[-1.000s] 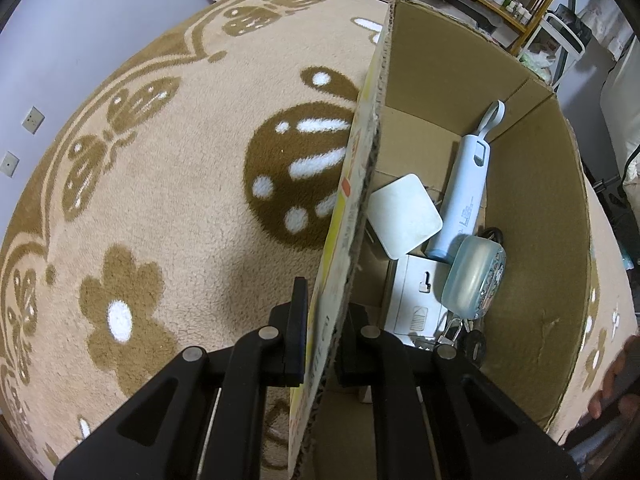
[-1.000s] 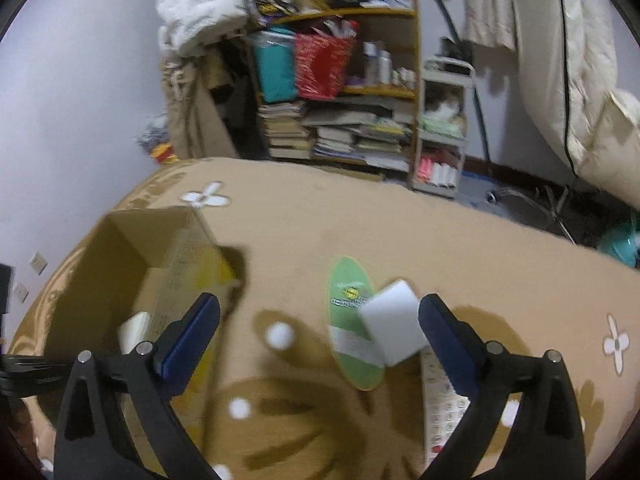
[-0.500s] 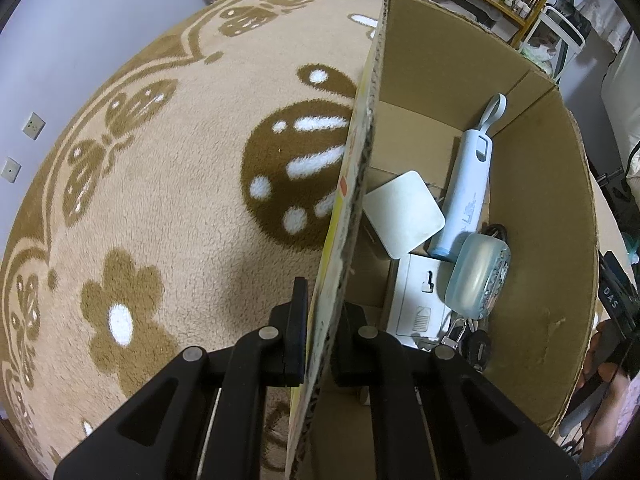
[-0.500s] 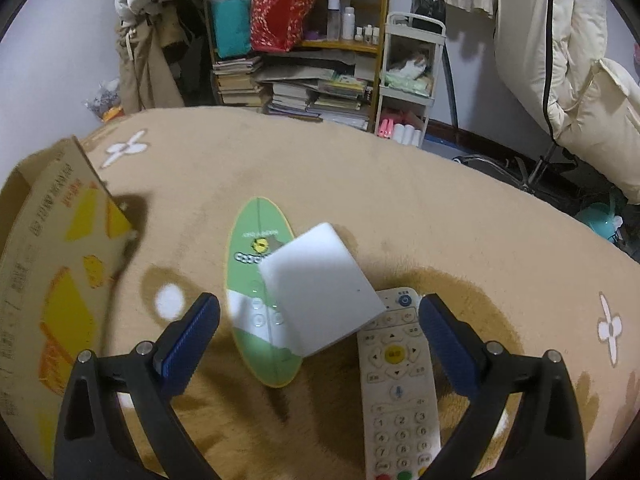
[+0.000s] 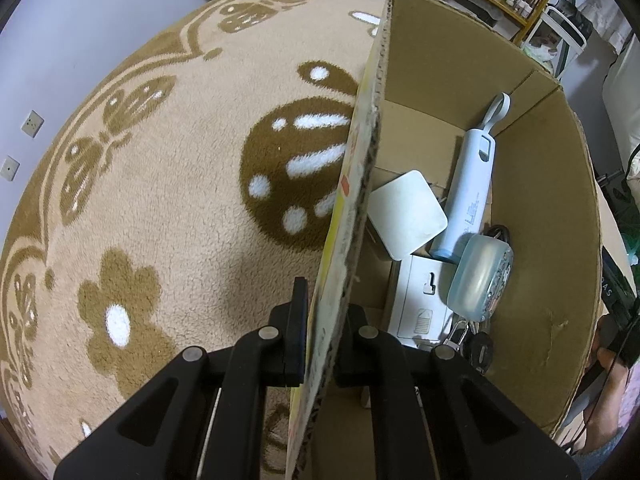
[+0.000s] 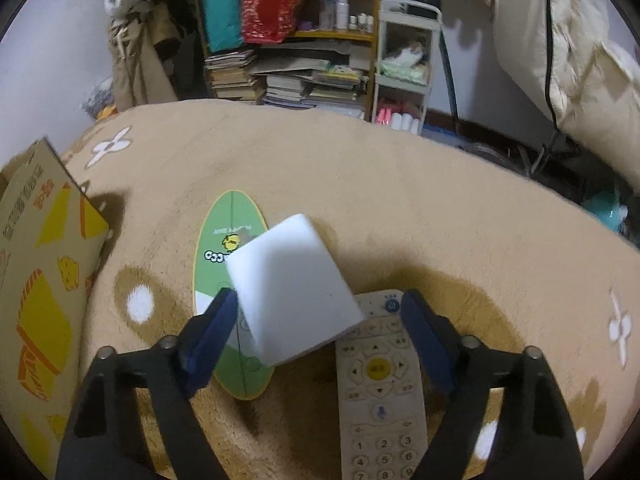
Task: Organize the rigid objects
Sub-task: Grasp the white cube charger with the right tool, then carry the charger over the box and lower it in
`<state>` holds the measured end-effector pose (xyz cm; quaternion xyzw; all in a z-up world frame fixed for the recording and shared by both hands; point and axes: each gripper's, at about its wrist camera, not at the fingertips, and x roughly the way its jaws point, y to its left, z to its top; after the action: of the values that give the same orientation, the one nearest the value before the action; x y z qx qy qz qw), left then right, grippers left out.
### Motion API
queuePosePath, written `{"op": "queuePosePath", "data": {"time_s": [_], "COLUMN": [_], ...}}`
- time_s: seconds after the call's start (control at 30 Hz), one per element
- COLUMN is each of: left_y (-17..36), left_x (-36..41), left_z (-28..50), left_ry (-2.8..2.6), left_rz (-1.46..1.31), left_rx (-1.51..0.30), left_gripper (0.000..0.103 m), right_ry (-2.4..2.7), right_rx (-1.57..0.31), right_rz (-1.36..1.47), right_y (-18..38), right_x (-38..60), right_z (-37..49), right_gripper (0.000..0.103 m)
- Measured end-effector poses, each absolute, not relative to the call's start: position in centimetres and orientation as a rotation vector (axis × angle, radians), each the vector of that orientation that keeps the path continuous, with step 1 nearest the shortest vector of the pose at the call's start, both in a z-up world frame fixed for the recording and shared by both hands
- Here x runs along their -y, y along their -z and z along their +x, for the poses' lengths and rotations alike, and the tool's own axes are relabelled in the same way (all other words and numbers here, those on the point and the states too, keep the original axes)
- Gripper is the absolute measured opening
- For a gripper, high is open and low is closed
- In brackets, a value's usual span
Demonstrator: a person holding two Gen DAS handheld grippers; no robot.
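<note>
- White block (image 6: 294, 288) lies on the carpet (image 6: 400, 208), tilted, resting partly on a green oval board (image 6: 224, 240) and on the top of a white remote control (image 6: 380, 384); only the right wrist view shows these.
- Its long axis runs from lower right towards upper left; the remote's long axis runs away from the camera, the board's likewise.
- Right gripper (image 6: 316, 336) points steeply down, astride the block; its jaws have just been closing, the left pad at the block's edge, the right pad clear of it.
- Left gripper (image 5: 320, 340), pointing almost straight down, pinches the wall of the cardboard box (image 5: 560, 240).
- Only the left wrist view shows the box's inside: a white square pad (image 5: 408, 214), a pale blue handheld device (image 5: 472, 188) and a pale blue round case (image 5: 480, 272).
</note>
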<state>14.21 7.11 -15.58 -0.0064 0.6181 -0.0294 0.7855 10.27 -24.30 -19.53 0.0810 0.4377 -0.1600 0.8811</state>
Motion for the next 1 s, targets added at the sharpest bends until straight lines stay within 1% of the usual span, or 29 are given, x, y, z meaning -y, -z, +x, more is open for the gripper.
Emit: {"op": "queuePosePath", "data": {"time_s": [0.03,0.07,0.17,0.3,0.37,0.5,0.67,0.8,1.0], "left_y": [15.6,15.6,15.7,15.7,15.7,15.8,15.8,15.8,15.8], "left_x": [-7.1,-7.1,-7.1,-7.2,-7.3,-7.3,-7.2,-7.2,-7.2], "left_z": [14.2,14.3,14.2,14.3,14.3,14.3,14.3,14.3,14.3], "left_ry": [0.063,0.062,0.061,0.062,0.061,0.060,0.058,0.058,0.058], "left_rz": [-0.012,-0.010,-0.009,-0.015,-0.009,-0.011,-0.004,-0.002,-0.005], "left_rx": [-1.333,-1.333,-1.332,-1.333,-1.332,-1.333,-1.333,-1.333,-1.334], "left_gripper": [0.009,0.009,0.009,0.010,0.010,0.010,0.010,0.010,0.010], "right_ry": [0.323,0.308,0.314,0.309,0.302,0.322,0.281,0.233,0.184], "right_rx": [-0.911,-0.920,-0.961,-0.954,-0.924,-0.793,-0.751,-0.725,-0.629], "right_rz": [0.147,0.127,0.069,0.090,0.086,0.107,0.160,0.138,0.149], "right_y": [19.4,19.4,19.7,19.6,19.2,17.4,16.2,15.0,11.4], "right_x": [24.1,23.7,22.8,22.4,22.1,21.2,20.4,18.8,16.6], "right_z": [10.4,10.7,11.4,10.9,10.4,8.5,8.0,8.1,8.1], "right_gripper": [0.071,0.067,0.065,0.057,0.057,0.056,0.056,0.056,0.056]}}
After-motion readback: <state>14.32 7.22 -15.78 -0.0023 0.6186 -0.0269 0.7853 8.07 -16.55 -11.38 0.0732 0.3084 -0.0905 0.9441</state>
